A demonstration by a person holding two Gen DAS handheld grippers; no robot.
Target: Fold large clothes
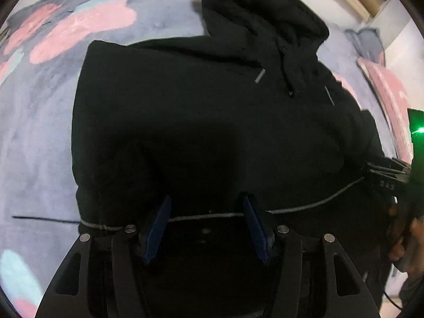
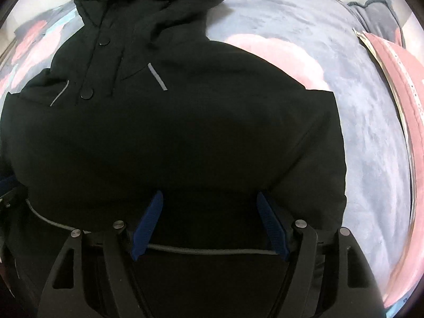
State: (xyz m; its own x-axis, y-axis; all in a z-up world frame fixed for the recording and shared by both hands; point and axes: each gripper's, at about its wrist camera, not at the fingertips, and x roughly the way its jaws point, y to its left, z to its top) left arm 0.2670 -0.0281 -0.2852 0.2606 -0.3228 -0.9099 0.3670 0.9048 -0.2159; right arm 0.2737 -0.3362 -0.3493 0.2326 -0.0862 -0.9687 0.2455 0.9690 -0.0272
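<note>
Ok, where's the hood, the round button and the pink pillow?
hood [image 2: 159, 2], right wrist view, on its dark top fold.
round button [image 2: 87, 93], right wrist view, on the lower button's middle.
pink pillow [image 2: 397, 79], right wrist view, on its pink side.

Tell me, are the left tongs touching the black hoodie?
Cannot tell. In the left wrist view the open left tongs overlap the hoodie hem, but dark fabric hides any contact.
</note>
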